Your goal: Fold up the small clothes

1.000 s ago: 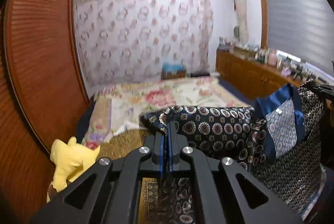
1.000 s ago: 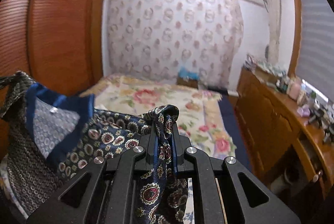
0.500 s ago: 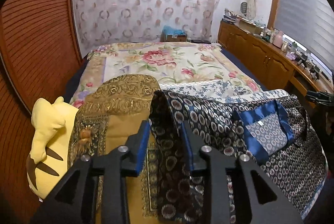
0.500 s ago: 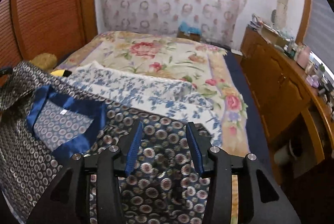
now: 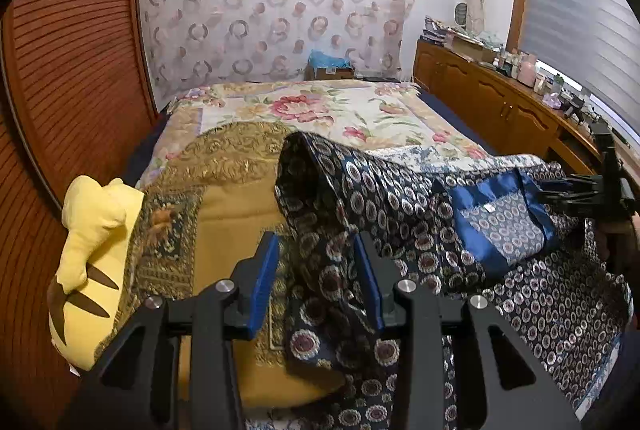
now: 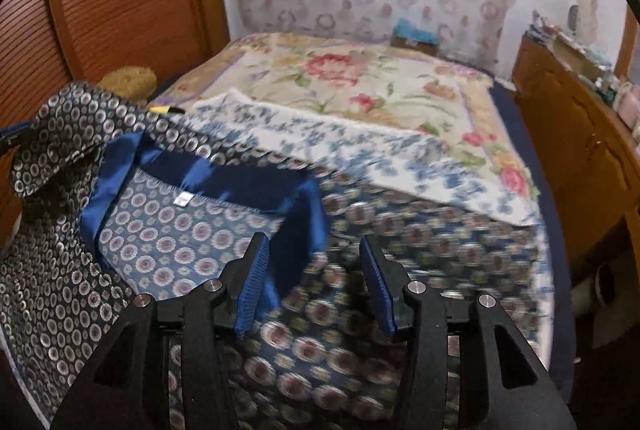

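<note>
A dark navy garment with round medallion print (image 5: 400, 197) lies spread on the bed, its blue-lined collar (image 5: 500, 218) facing up. One sleeve edge runs loose between the fingers of my left gripper (image 5: 316, 278), which is open. My right gripper (image 6: 314, 282) is open just above the same garment (image 6: 400, 250), right of the blue collar (image 6: 200, 205). The right gripper also shows at the right edge of the left wrist view (image 5: 592, 189).
A gold patterned pillow (image 5: 224, 213) and a yellow plush toy (image 5: 92, 262) lie at the left. A blue-and-white floral cloth (image 6: 340, 141) lies beyond the garment on the flowered bedspread (image 5: 320, 109). A wooden cabinet (image 6: 580, 133) stands on the right, a slatted wooden wardrobe (image 5: 72, 61) on the left.
Both grippers held the garment up, shut on it; they lowered it onto the bed and opened. The garment now lies spread flat.
</note>
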Demonstrator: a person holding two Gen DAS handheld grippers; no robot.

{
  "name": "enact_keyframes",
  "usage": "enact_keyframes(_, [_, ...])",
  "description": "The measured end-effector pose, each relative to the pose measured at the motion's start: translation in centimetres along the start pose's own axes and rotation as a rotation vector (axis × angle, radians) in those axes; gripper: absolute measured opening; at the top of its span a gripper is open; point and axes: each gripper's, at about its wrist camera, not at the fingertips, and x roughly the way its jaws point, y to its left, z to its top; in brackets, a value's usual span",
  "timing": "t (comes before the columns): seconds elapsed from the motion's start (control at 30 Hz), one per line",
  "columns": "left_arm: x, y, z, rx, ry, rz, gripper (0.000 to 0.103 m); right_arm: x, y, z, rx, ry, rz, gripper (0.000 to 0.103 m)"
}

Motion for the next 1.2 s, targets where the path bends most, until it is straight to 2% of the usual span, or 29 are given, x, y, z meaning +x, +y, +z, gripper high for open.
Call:
enact_keyframes(0.17, [0.1, -0.7, -0.8, 0.025, 0.016, -0.002, 0.037, 2.0, 0.4, -0.3, 0.001, 0.046, -0.037, 0.047])
enact_keyframes(0.2, [0.2, -0.8, -1.0, 0.028, 0.020, -0.001, 0.037, 2.1, 0.4, -0.5, -0.001, 0.047, -0.038, 0.039])
enact_keyframes(0.23, [0.3, -0.9, -1.3, 0.032, 0.024, -0.001, 0.037, 2.0, 0.5, -0.7, -0.009, 0.045, -0.017, 0.024])
enact_keyframes(0.27, [0.4, -1.1, -1.4, 0.035, 0.024, 0.000, 0.037, 1.9, 0.6, -0.8, -0.021, 0.040, 0.000, 0.016])
enact_keyframes(0.3, [0.4, -1.1, -1.6, 0.037, 0.016, 0.005, 0.037, 1.6, 0.7, -1.0, -0.034, 0.025, -0.012, 0.009])
enact_keyframes(0.37, [-0.1, -1.2, -1.8, 0.034, -0.026, -0.010, 0.033, 0.3, 0.7, -1.6, -0.024, -0.023, -0.006, 0.005])
enact_keyframes(0.5, [-0.4, -1.4, -2.1, 0.020, -0.030, -0.033, 0.026, -2.7, 1.5, -2.6, -0.014, -0.099, 0.032, 0.003])
enact_keyframes(0.63, [-0.2, -1.5, -2.3, 0.027, -0.018, -0.011, 0.023, -5.5, 2.8, -3.2, -0.039, -0.166, 0.049, 0.002])
enact_keyframes(0.8, [-0.2, -1.3, -2.8, 0.019, -0.002, -0.022, 0.000, -8.6, 3.4, -4.9, -0.037, -0.220, 0.073, 0.002])
enact_keyframes(0.93, [-2.7, -2.0, -3.6, 0.025, -0.070, -0.030, 0.000, -10.3, 3.8, -6.9, -0.025, -0.231, 0.094, 0.002])
enact_keyframes(1.2, [-6.1, -2.6, -5.3, -0.004, -0.105, -0.079, 0.000, -12.2, 4.4, -10.8, -0.009, -0.211, 0.130, 0.002])
